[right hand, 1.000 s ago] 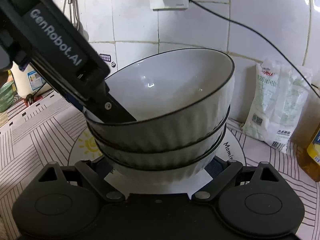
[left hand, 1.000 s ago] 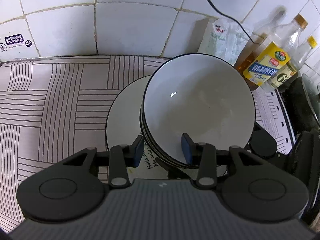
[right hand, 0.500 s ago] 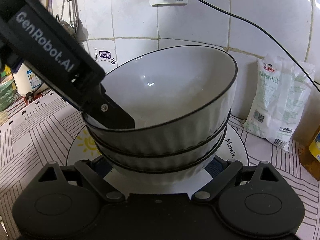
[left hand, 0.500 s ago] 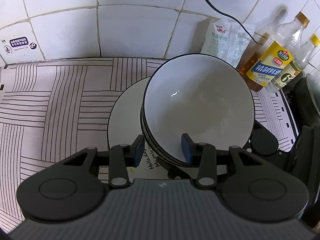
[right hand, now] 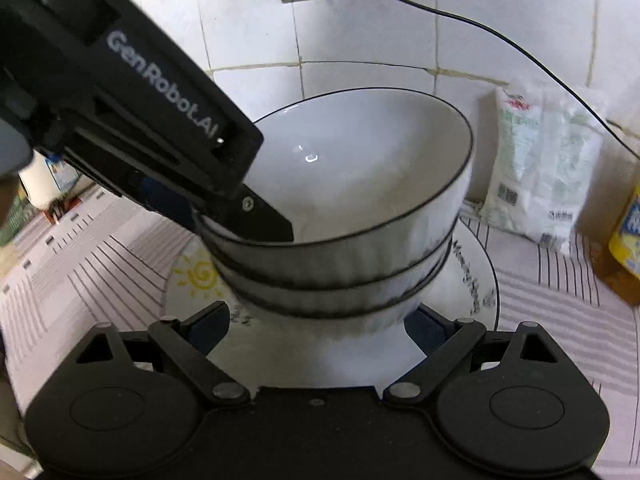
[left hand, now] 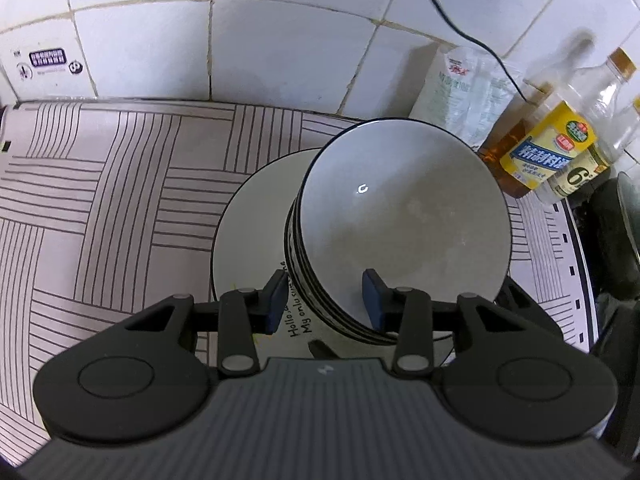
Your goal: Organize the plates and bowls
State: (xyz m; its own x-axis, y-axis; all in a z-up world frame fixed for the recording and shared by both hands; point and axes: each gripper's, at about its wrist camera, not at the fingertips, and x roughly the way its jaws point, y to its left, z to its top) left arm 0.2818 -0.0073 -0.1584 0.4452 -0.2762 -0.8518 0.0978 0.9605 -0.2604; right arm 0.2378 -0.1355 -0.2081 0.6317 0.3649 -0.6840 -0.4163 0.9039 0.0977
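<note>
On the plate, by the tiled wall: stacked bowls, glazed, heavy, breakable. Left gripper clamps the stack's rim, best hold. Right gripper spread wide around base, contact unclear

Three nested white, black-rimmed bowls are sitting upright on a white plate lying near the counter's back edge.
</note>
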